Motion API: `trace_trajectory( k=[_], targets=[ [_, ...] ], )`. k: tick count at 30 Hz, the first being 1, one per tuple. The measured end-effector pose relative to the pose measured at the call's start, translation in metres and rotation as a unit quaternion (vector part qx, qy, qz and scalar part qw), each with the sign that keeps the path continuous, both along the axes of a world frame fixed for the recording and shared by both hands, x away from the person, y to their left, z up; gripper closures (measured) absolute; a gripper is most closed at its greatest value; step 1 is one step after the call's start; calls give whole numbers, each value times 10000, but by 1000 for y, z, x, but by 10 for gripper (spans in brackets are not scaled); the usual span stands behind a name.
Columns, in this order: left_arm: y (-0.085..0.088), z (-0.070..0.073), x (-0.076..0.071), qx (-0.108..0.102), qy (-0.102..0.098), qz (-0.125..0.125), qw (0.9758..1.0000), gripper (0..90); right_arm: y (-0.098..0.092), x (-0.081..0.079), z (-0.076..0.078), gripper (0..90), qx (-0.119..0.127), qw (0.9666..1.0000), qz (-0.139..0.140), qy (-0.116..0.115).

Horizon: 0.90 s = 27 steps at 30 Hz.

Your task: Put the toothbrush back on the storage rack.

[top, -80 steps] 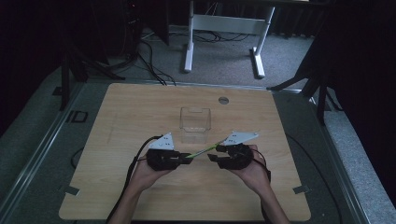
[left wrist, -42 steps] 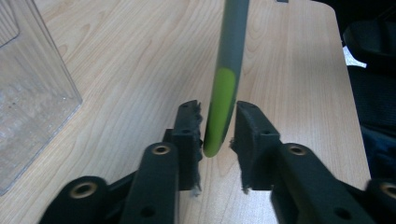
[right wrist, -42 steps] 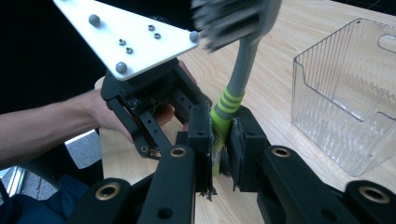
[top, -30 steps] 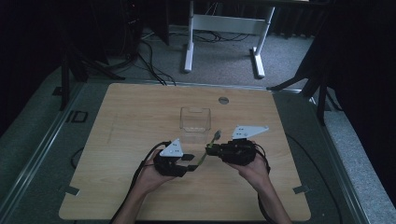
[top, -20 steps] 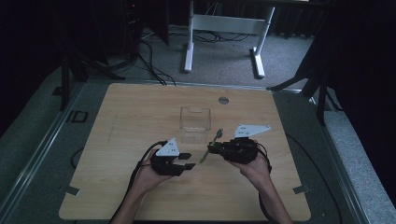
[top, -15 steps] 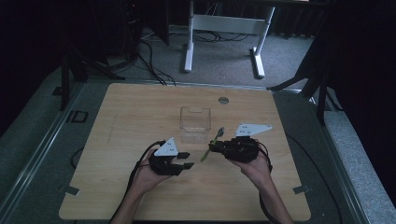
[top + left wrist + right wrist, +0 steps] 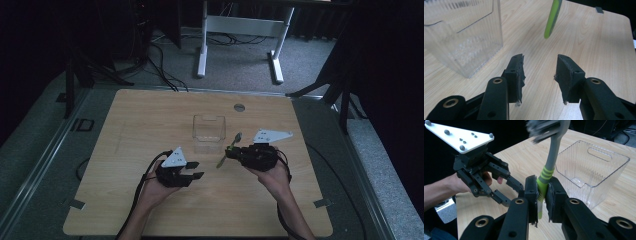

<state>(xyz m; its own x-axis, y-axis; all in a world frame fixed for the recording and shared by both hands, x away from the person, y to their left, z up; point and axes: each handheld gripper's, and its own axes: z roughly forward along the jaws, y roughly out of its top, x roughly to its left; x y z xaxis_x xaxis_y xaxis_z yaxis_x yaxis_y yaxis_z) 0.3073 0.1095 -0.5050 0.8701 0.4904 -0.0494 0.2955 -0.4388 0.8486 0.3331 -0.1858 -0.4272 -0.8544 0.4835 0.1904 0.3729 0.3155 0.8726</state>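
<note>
the right gripper (image 7: 233, 151) held a toothbrush (image 7: 545, 173) by the green lower part of its handle, its pads pressed on either side, with the grey neck and bristled head rising up and tilted toward the clear plastic bin (image 7: 209, 133). in the high view the toothbrush (image 7: 229, 150) hung above the wooden table (image 7: 140, 115) just beside the bin's near right corner — close to it, but not yet over the opening. the left gripper (image 7: 196, 170) sat well apart to the left, its jaws partly open with nothing between them; in the left gripper view only bare table lay between its pads (image 7: 517, 75), with the green handle tip (image 7: 552, 18) hanging farther off. judged from this, the pick-up was done and the brush was fully in the right gripper's hold, free of the left one — what remained was to carry it over the bin's rim (image 7: 596, 153), lower it inside and release. the bin looked empty.
</note>
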Motion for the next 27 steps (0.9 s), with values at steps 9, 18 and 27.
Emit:
trace_trajectory(
  k=[9,18,27],
  targets=[
    [6,-7,-1,-21,17,164,9999,575,-1,4,3,803,63,9999,-56,-55],
    [9,-13,-2,-37,59,251,9997,573,0,8,8,803,150,9998,-65,-97],
    [10,-13,-3,-51,55,273,9996,573,2,14,12,803,229,9995,-99,-179]
  ],
)
